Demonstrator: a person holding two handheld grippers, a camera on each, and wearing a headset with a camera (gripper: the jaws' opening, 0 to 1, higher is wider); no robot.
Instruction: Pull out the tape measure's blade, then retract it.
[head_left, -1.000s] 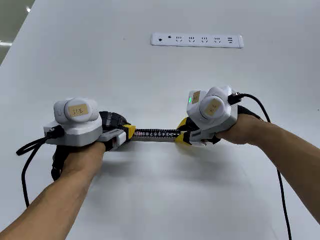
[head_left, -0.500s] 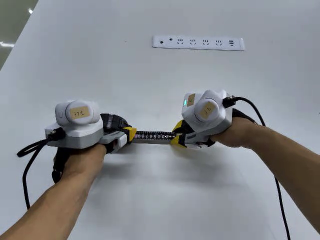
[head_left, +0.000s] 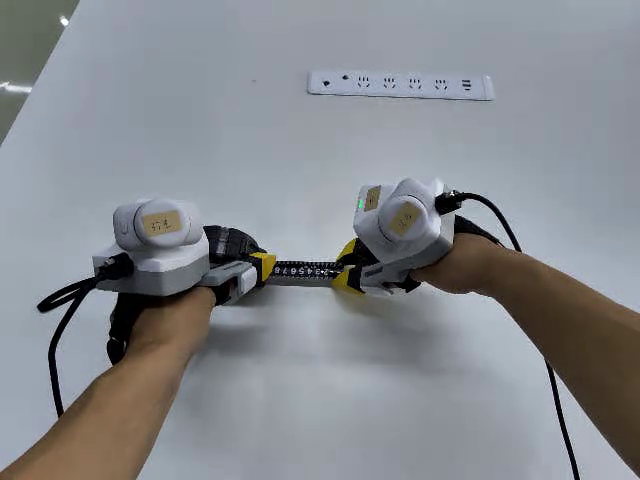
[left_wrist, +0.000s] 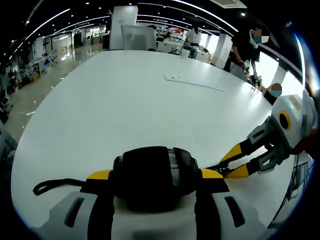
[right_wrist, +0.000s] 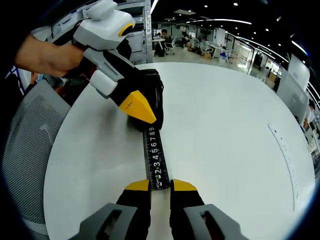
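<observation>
A black tape measure case (head_left: 228, 243) rests on the white table (head_left: 300, 150), with my left gripper (head_left: 252, 268) shut on it. In the left gripper view the case (left_wrist: 152, 172) sits between the yellow-tipped jaws. A short length of blade (head_left: 305, 270) runs right from the case to my right gripper (head_left: 345, 270), which is shut on the blade's end. The right gripper view shows the numbered blade (right_wrist: 154, 157) leading from my right gripper (right_wrist: 160, 186) up to the case (right_wrist: 150, 95) and the left gripper (right_wrist: 137, 106).
A white power strip (head_left: 400, 84) lies flat at the far side of the table. Black cables (head_left: 55, 330) trail from both grippers toward the near edge. People and desks stand in the background beyond the table.
My right gripper has moved left toward the case, and the exposed blade between the grippers has become shorter. The left gripper has stayed in place.
</observation>
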